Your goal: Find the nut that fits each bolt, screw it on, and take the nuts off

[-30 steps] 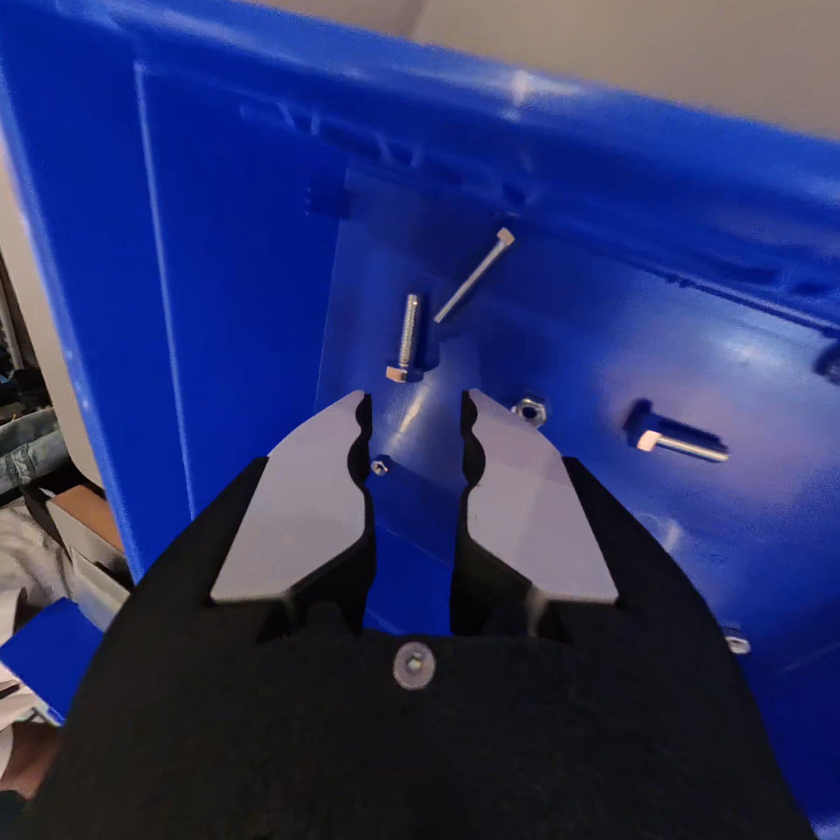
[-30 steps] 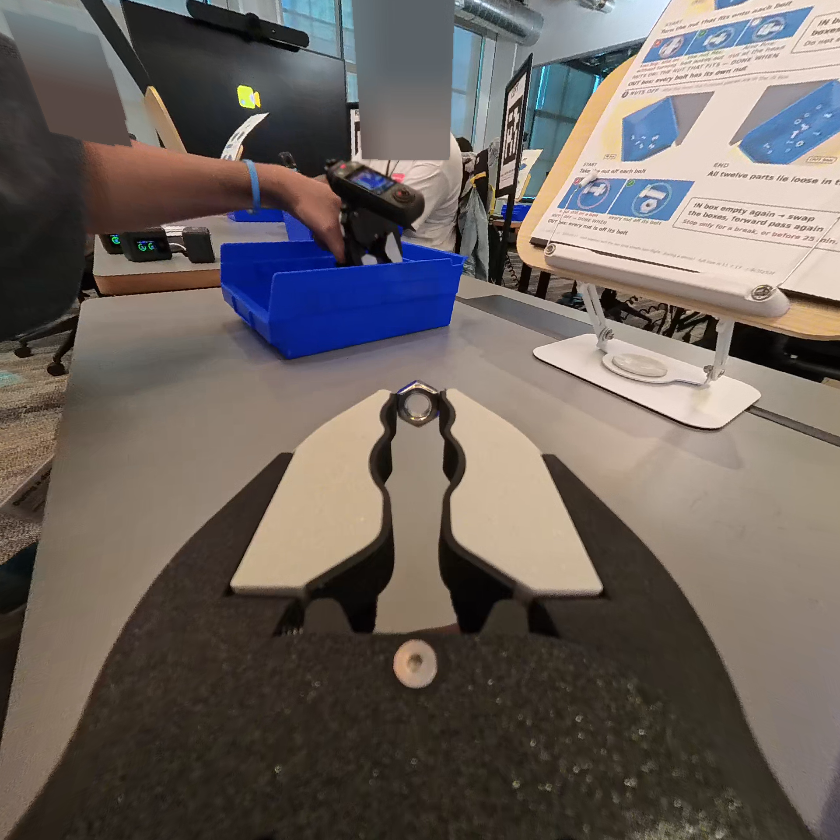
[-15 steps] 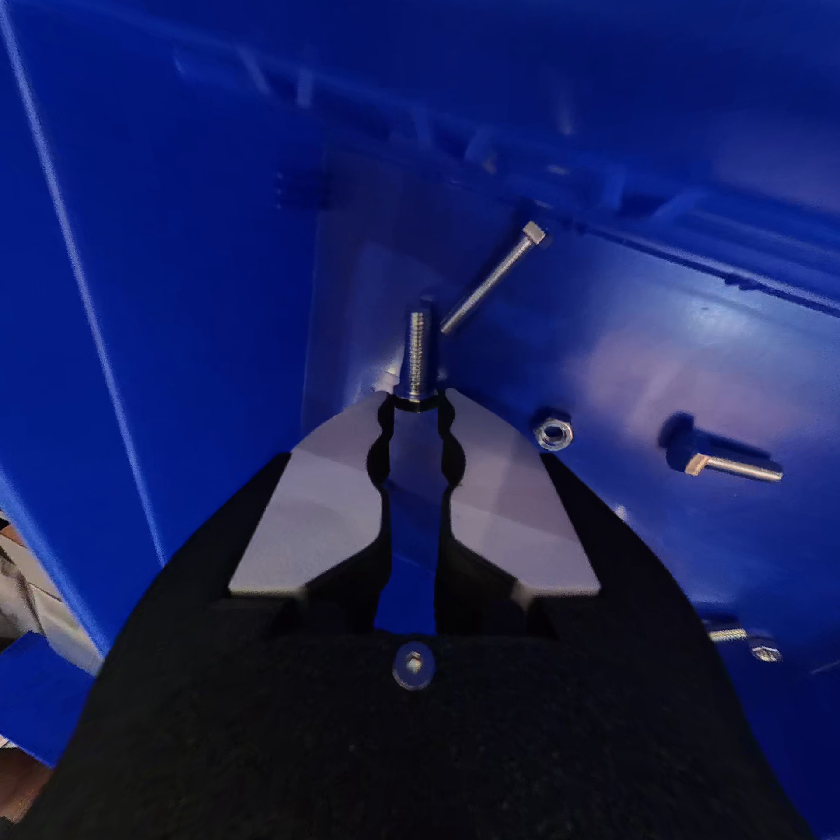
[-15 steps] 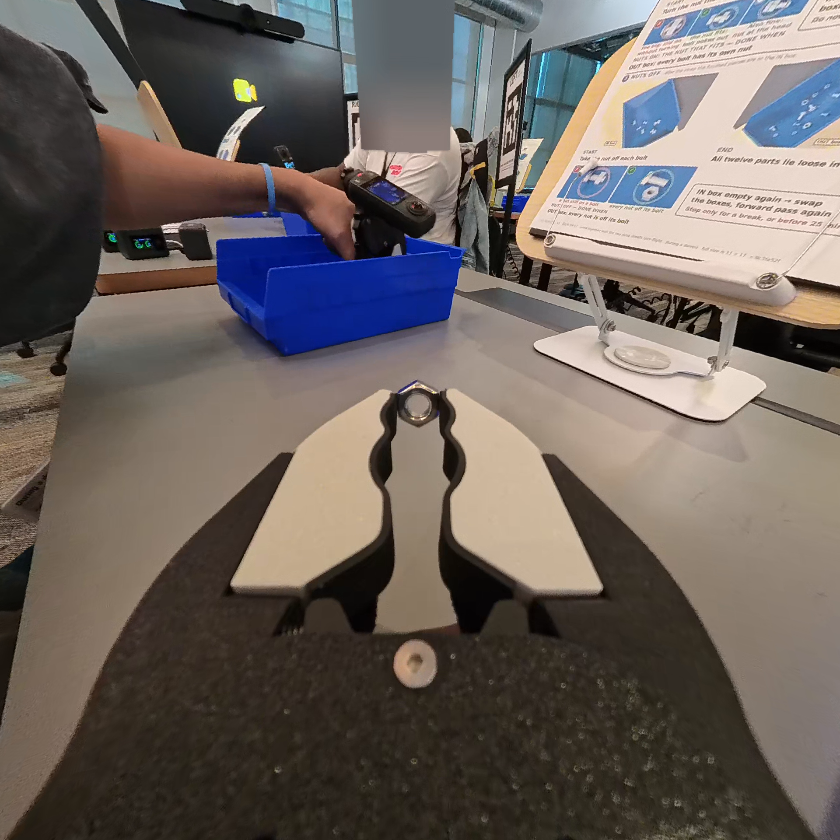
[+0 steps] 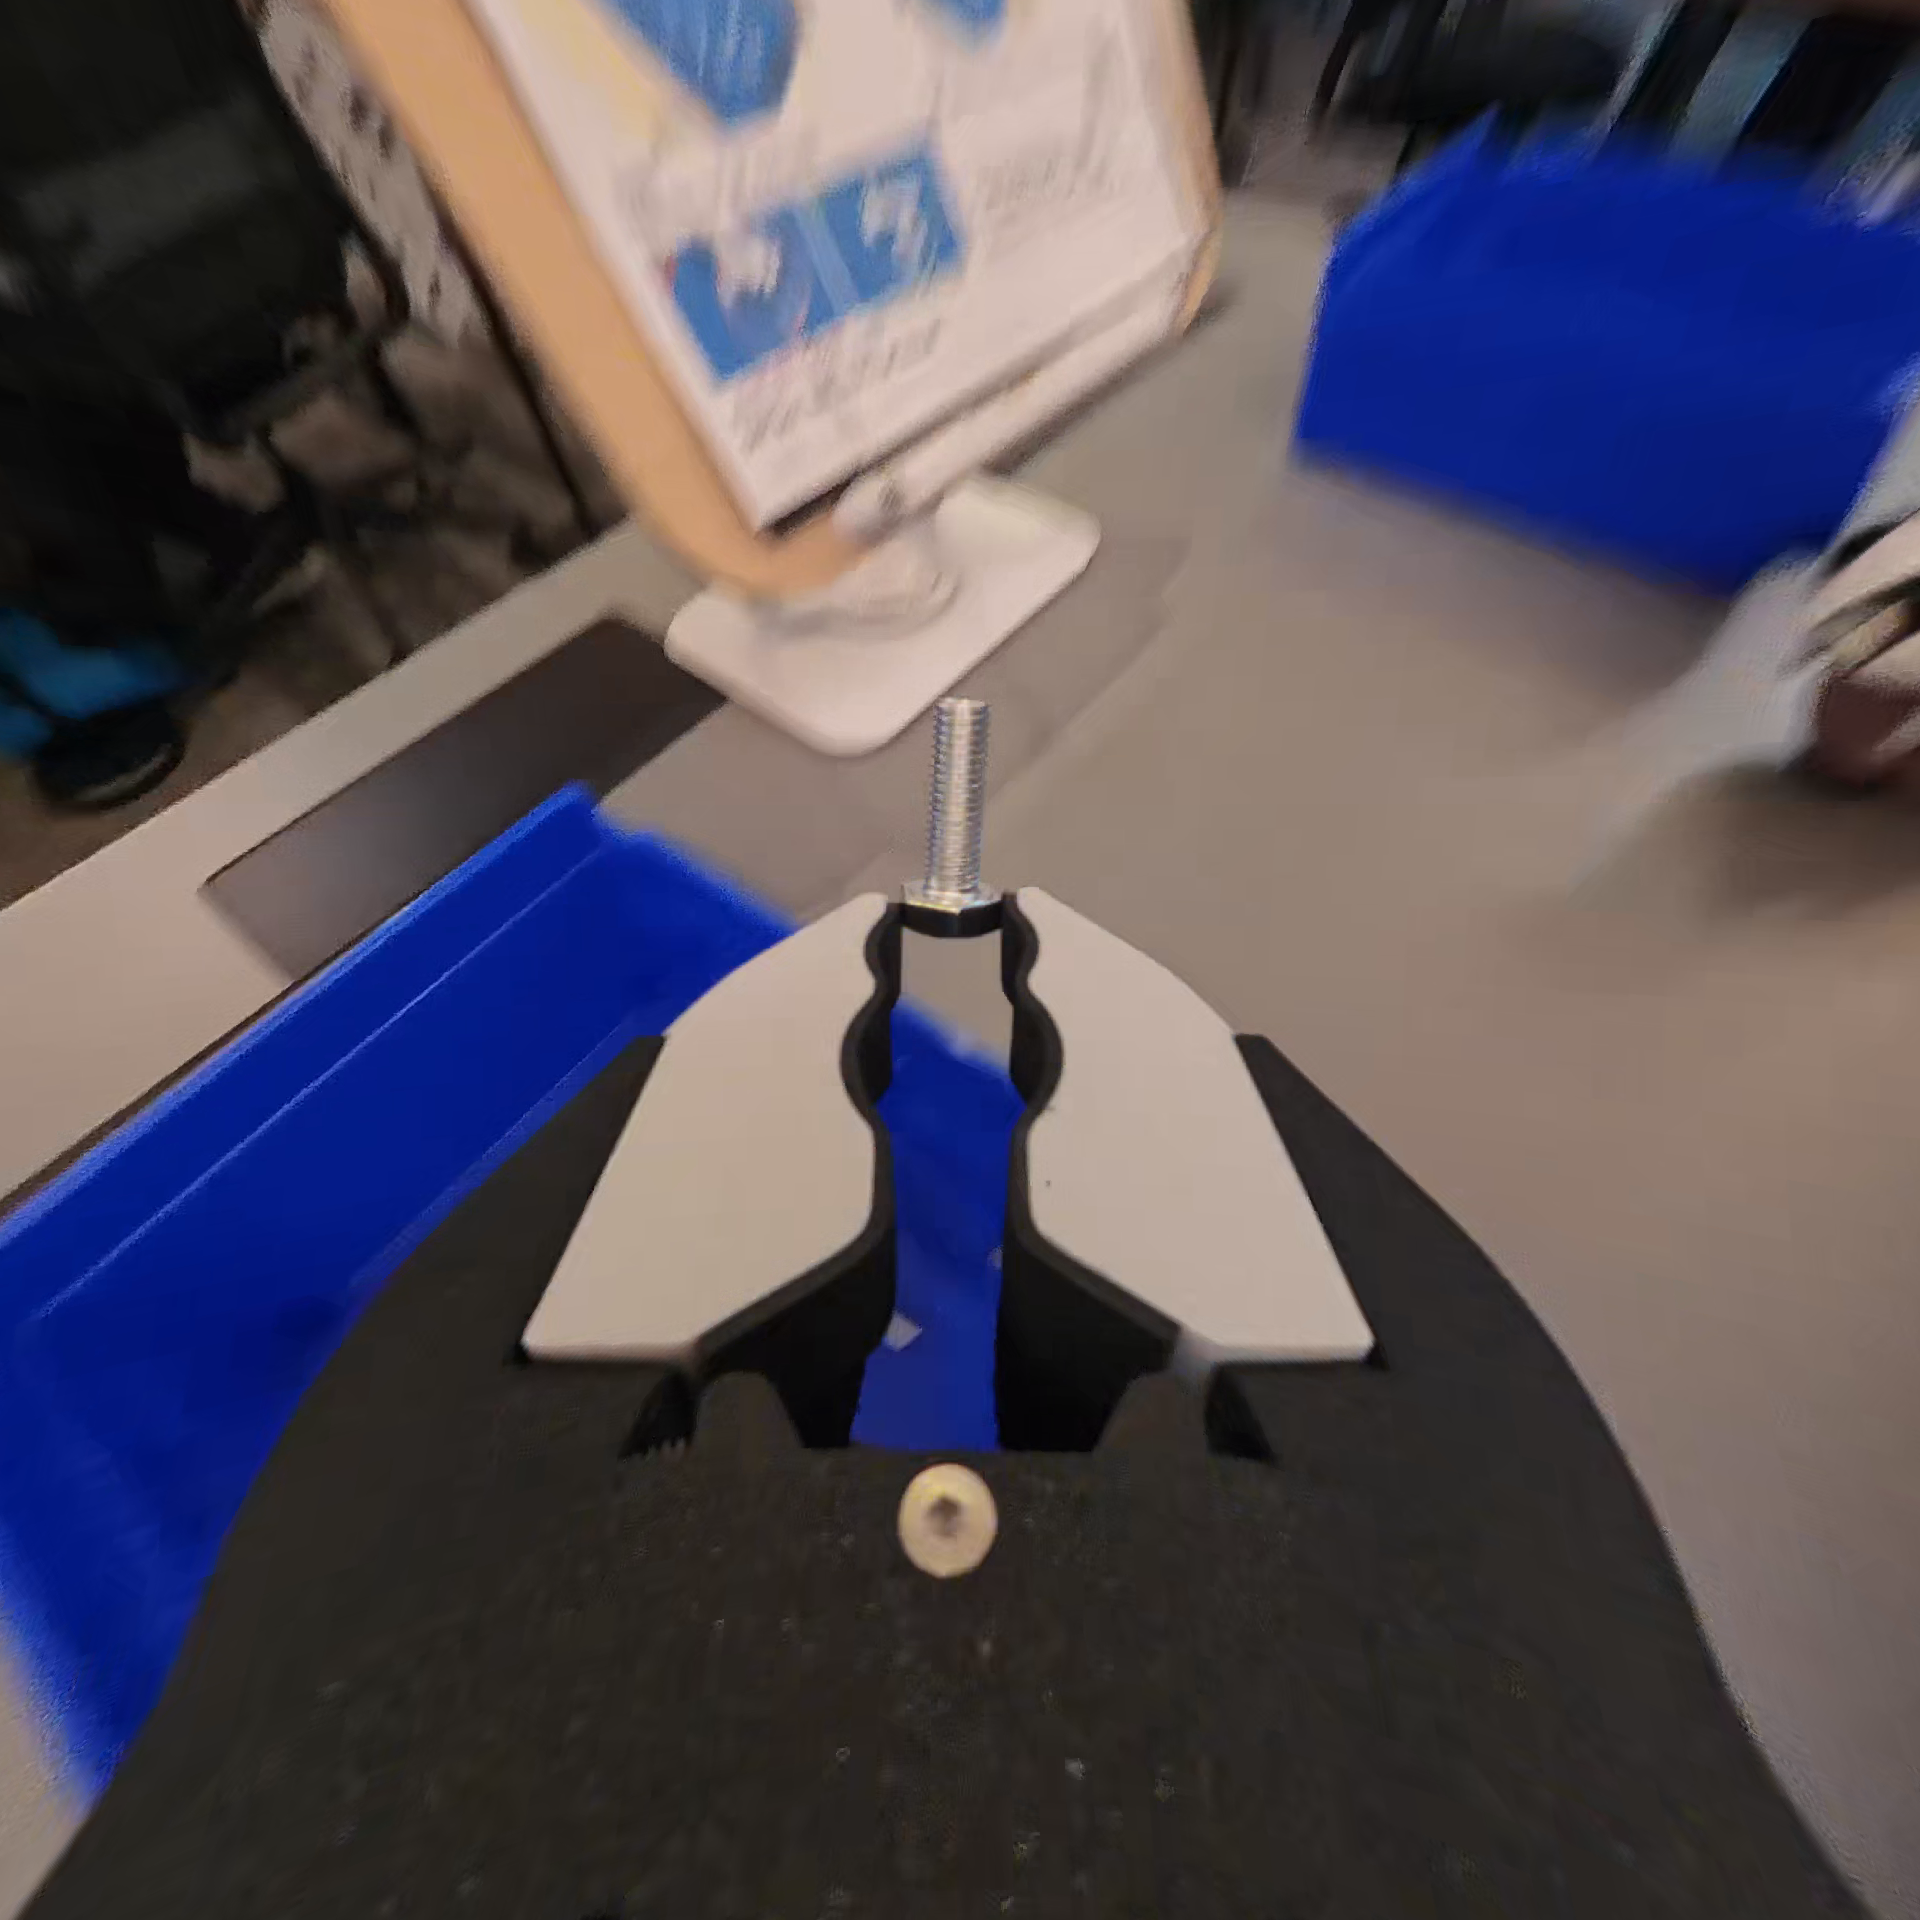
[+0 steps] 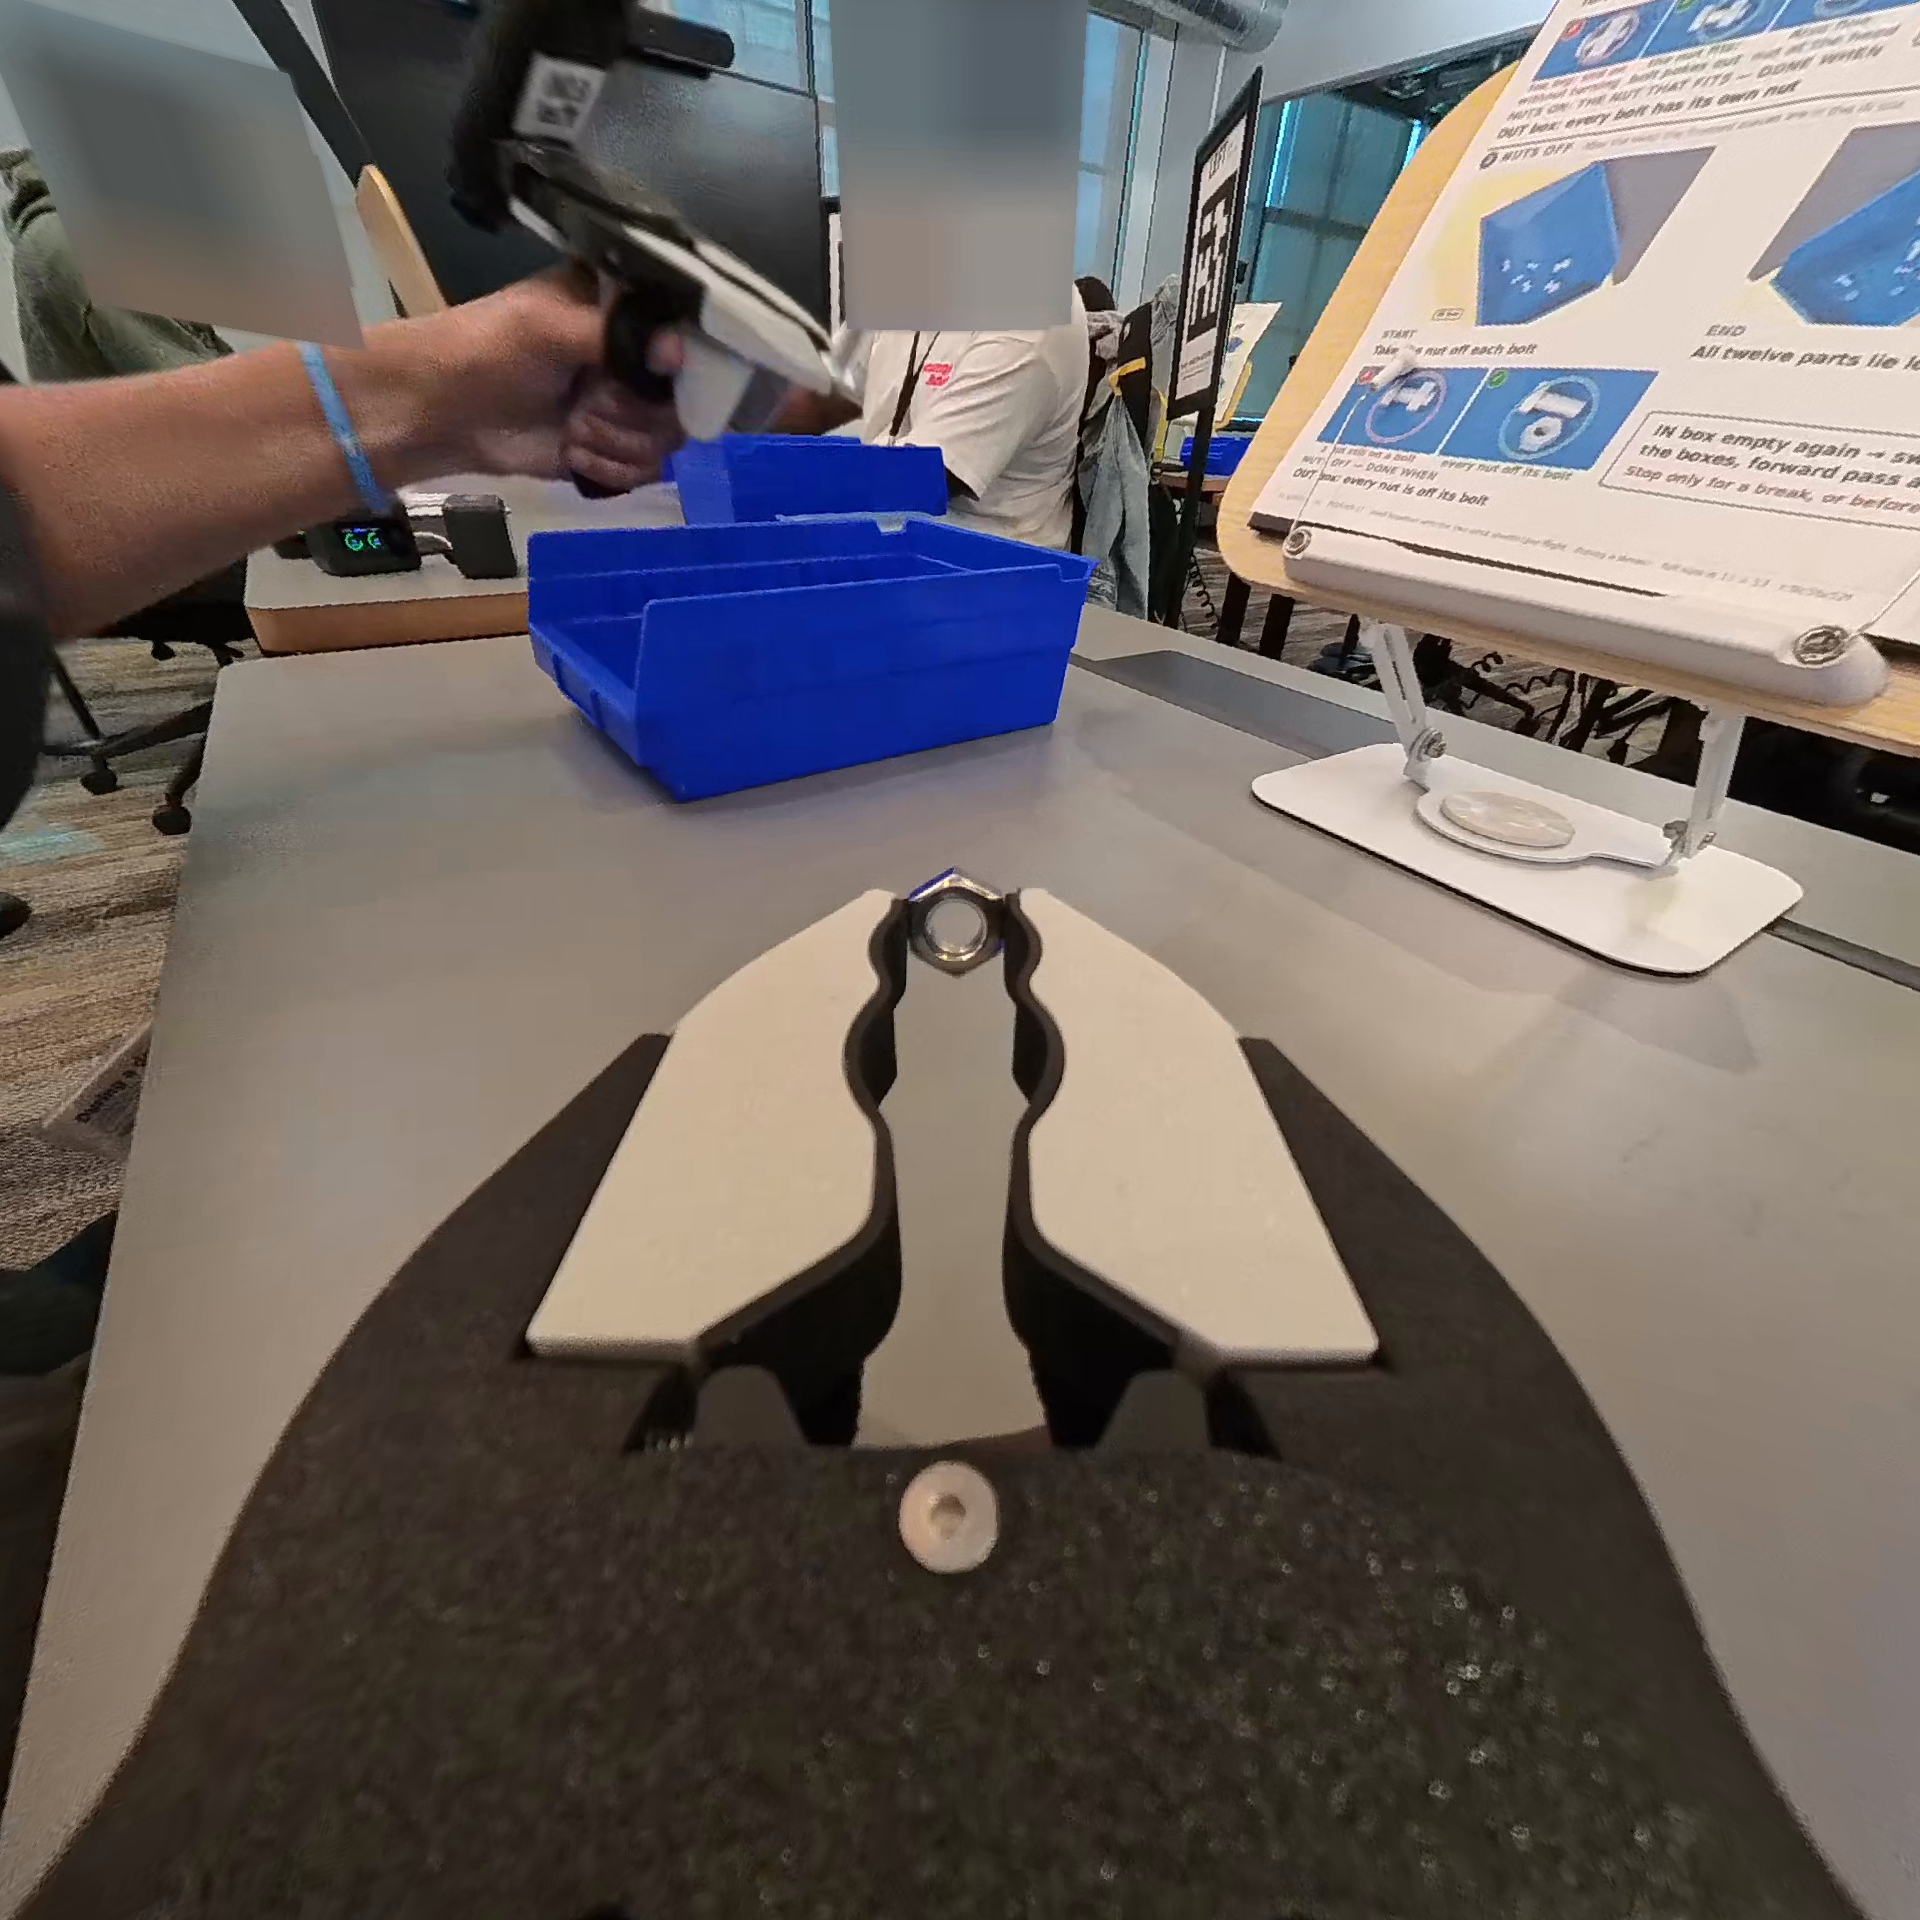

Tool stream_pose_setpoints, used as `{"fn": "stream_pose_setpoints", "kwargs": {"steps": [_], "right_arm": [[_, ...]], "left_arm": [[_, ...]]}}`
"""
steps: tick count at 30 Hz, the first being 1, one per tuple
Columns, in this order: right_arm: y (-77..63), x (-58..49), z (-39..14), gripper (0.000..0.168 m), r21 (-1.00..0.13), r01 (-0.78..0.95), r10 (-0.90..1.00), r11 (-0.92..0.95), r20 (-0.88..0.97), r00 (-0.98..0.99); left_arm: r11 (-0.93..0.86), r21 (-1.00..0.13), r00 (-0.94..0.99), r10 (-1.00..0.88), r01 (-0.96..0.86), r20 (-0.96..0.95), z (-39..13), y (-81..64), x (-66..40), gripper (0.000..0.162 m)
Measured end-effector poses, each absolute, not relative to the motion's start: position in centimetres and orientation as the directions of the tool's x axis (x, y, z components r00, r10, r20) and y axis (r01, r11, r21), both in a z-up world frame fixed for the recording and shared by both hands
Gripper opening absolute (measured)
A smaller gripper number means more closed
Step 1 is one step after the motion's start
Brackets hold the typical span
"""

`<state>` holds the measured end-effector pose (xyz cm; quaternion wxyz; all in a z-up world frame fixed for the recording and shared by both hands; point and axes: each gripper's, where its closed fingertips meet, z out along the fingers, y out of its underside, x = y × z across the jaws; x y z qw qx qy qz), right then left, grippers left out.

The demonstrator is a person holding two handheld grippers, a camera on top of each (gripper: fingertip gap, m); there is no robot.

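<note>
My left gripper (image 5: 951,914) is shut on the hex head of a short silver bolt (image 5: 958,805), whose threaded shank points forward, away from the fingers. It hangs in the air above the blue bin (image 5: 312,1122) at lower left; this view is blurred by motion. My right gripper (image 6: 951,920) is shut on a silver hex nut (image 6: 949,928), hole facing the camera, just above the grey table (image 6: 436,935). The left gripper also shows in the right wrist view (image 6: 665,260), raised high in a person's hand above the blue bin (image 6: 800,644).
An instruction board (image 6: 1621,312) on a white stand (image 6: 1527,862) stands at the right of the table. A second blue bin (image 5: 1600,343) lies far right in the left wrist view. Another table with a blue bin (image 6: 810,478), small devices and a seated person lie behind. The grippers' ends are close to 35 cm from one another.
My left gripper closed on the bolt's head inside the bin, then lifted it up and out of the bin. My right gripper held still with the nut.
</note>
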<state>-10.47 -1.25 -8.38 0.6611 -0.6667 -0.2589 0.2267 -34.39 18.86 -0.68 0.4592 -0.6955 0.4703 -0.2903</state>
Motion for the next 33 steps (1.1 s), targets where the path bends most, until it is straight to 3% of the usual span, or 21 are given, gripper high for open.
{"fn": "stream_pose_setpoints", "kwargs": {"steps": [3, 6, 8, 11, 14, 20, 26, 33], "right_arm": [[-1.1, -10.3, -8.1, 0.017, -1.0, 0.01, 0.652, 0.0, 0.008, 0.758], [-0.5, -10.2, -6.8, 0.017, -0.993, -0.083, 0.716, -0.089, -0.122, 0.687], [-0.1, -10.8, -5.3, 0.017, -0.986, -0.024, 0.789, -0.166, -0.148, 0.596], [-0.2, -12.4, -3.3, 0.017, -0.942, 0.243, 0.909, -0.232, -0.121, 0.399], [1.1, -13.3, -0.8, 0.017, -0.878, 0.467, 0.962, -0.103, 0.032, 0.272], [2.0, -14.8, 1.3, 0.018, -0.735, 0.676, 0.997, 0.051, 0.081, 0.013], [2.6, -15.0, -0.3, 0.018, -0.588, 0.799, 0.992, 0.125, 0.08, -0.096], [2.1, -15.9, -0.4, 0.018, -0.56, 0.809, 0.983, 0.178, 0.059, -0.176]], "left_arm": [[-0.241, -0.966, 0.279, -0.938, -0.09, 0.208, 2.2, 13.7, -31.1, 0.017], [-0.34, -0.94, 0.142, -0.929, 0.032, 0.341, 1.9, 9.8, -27.6, 0.017], [-0.344, -0.939, 0.079, -0.936, 0.011, 0.343, 0.6, 8.0, -25.2, 0.017], [-0.356, -0.933, -0.059, -0.931, -0.063, 0.359, -1.1, 5.1, -21.7, 0.017], [-0.29, -0.941, -0.166, -0.933, -0.176, 0.319, -2.7, 2.9, -18.9, 0.018], [-0.274, -0.933, -0.281, -0.9, -0.232, 0.334, -3.3, 1.7, -16.4, 0.017], [-0.252, -0.933, -0.316, -0.89, -0.257, 0.328, -3.7, 1.1, -16.1, 0.017], [-0.256, -0.933, -0.345, -0.877, -0.254, 0.334, -3.3, 1.3, -16.4, 0.017]]}}
